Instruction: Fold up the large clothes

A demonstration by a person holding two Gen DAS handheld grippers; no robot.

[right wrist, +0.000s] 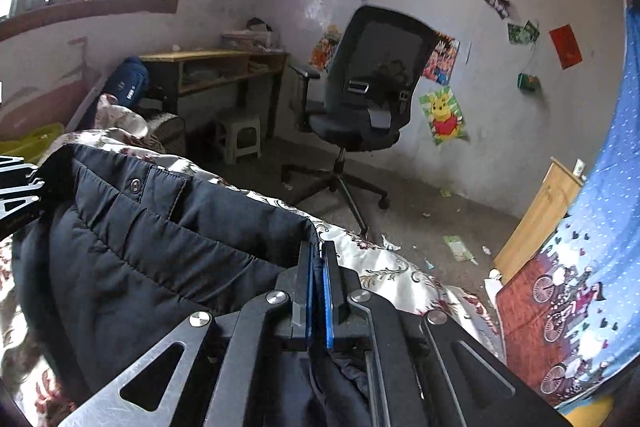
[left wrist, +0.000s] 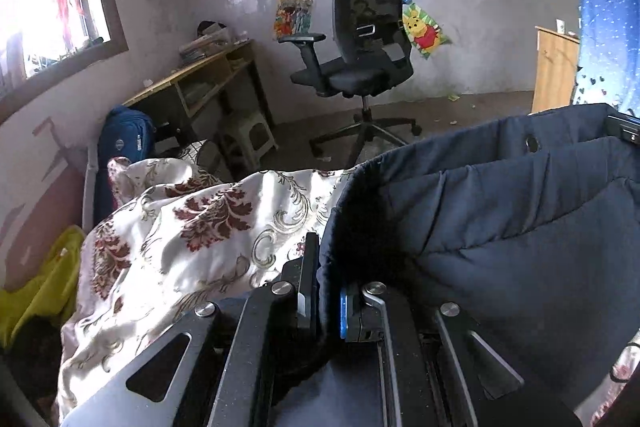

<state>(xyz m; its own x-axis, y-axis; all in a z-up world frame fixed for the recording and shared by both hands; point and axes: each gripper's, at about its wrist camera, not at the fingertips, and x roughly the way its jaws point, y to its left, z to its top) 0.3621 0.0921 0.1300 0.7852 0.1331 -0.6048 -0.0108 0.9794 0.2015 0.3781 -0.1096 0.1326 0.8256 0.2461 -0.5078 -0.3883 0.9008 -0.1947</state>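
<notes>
A dark navy padded jacket (left wrist: 520, 227) hangs stretched between both grippers over a bed. My left gripper (left wrist: 326, 247) is shut on the jacket's left edge; the cloth runs down between its pads. In the right wrist view my right gripper (right wrist: 318, 251) is shut on the other end of the jacket (right wrist: 168, 251), the fabric pinched between the blue pads. The left gripper (right wrist: 16, 187) shows at the left edge of that view; the right gripper's tip (left wrist: 624, 127) shows at the far right of the left wrist view. A snap button (right wrist: 136, 185) sits on the jacket's upper band.
A floral cream and maroon bedspread (left wrist: 180, 247) covers the bed under the jacket. Beyond it stand a black office chair (left wrist: 368, 39), a wooden desk (left wrist: 208, 75), a small stool (left wrist: 248, 139) and a blue bag (left wrist: 126, 139). A blue patterned curtain (right wrist: 580, 267) hangs at the right.
</notes>
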